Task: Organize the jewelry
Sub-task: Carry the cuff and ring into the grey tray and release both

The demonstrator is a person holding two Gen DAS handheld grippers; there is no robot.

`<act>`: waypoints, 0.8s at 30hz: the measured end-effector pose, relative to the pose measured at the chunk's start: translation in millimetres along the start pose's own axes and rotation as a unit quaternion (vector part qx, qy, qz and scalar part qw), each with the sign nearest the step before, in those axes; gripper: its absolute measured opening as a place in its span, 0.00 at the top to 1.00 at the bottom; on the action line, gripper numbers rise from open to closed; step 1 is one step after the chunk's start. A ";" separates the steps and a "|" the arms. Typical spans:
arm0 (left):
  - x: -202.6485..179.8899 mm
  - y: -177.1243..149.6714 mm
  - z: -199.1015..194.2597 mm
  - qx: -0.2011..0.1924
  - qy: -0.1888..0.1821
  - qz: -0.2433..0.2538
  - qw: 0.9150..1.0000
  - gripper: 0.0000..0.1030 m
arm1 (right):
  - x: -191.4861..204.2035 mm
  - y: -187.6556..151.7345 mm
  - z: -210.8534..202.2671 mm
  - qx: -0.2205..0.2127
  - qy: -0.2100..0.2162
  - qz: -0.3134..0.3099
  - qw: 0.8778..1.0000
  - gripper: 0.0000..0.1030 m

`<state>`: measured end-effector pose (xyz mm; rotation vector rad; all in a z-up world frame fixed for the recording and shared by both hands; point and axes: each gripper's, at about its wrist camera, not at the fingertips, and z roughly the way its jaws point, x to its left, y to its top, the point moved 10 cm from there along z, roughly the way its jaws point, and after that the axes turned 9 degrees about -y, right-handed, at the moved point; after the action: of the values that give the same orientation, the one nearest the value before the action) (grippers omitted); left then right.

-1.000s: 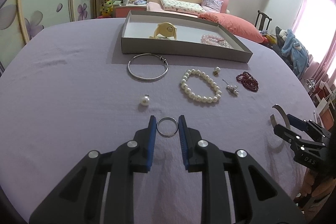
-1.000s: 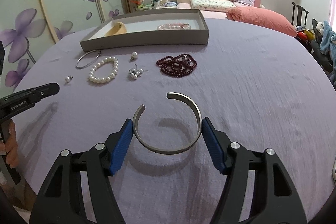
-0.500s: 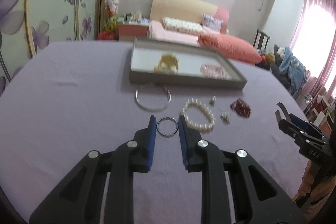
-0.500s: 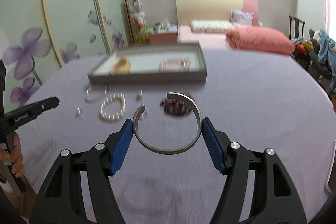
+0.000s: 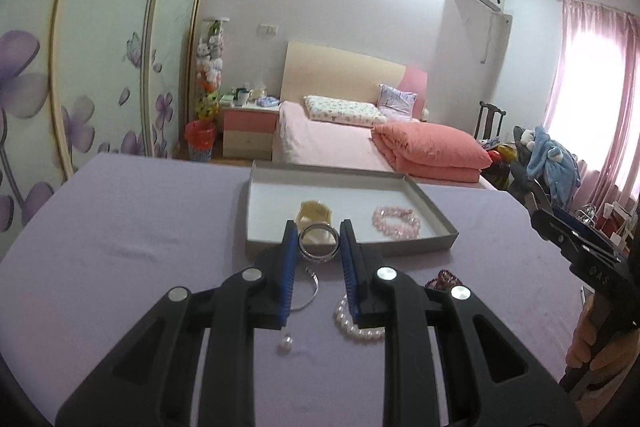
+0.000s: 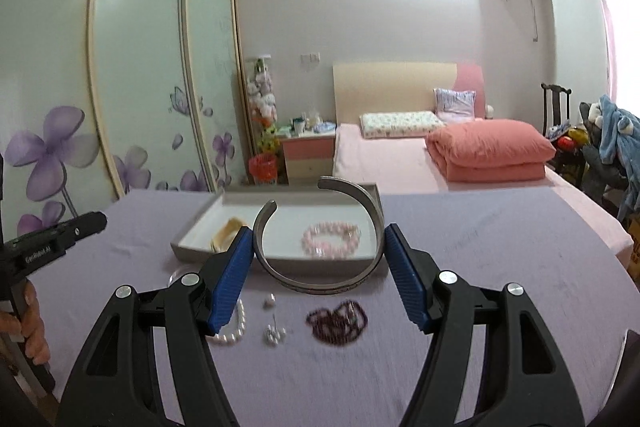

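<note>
My left gripper point(image 5: 319, 245) is shut on a small silver ring point(image 5: 319, 247) and holds it in the air in front of the grey tray point(image 5: 432, 245). My right gripper point(image 6: 319, 251) is shut on an open silver cuff bangle point(image 6: 320, 281), also lifted, in front of the same tray point(image 6: 192, 251). The tray holds a yellow bangle point(image 5: 316, 213) and a pink bead bracelet point(image 5: 396, 221). On the purple cloth lie a pearl bracelet point(image 5: 352, 327), a thin silver hoop point(image 5: 310, 291), a pearl earring point(image 5: 285, 345) and a dark red bead bracelet point(image 6: 338, 321).
A small silver brooch point(image 6: 273, 335) and a pearl stud point(image 6: 269, 301) lie near the pearl bracelet point(image 6: 232, 335). Beyond the table's far edge are a pink bed point(image 5: 360, 143), a nightstand point(image 5: 248, 127) and a sliding wardrobe point(image 5: 80, 67). A chair with clothes point(image 5: 548, 163) stands at the right.
Both grippers have lifted off the cloth with the ring and the cuff and moved forward towards the tray. The views now tilt up and show more of the room.
</note>
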<state>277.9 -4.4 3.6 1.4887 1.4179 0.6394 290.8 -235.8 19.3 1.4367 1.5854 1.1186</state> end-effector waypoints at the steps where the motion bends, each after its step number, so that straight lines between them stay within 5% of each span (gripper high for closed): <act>1: -2.1 2.5 3.1 -0.002 -0.002 0.002 1.000 0.79 | 0.2 3.0 0.7 -0.005 0.001 0.002 1.000 0.35; 12: -11.7 54.2 55.4 -0.042 -0.016 0.025 0.999 0.79 | 9.4 44.1 45.2 -0.044 0.005 0.016 0.999 0.35; 24: 11.6 60.0 149.0 -0.021 -0.010 0.014 1.000 0.79 | 15.9 21.4 137.6 0.012 -0.004 0.010 1.000 0.35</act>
<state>437.0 -26.8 -7.9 1.4799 1.3623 0.6649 423.1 -201.3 -11.3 1.4752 1.5865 1.1066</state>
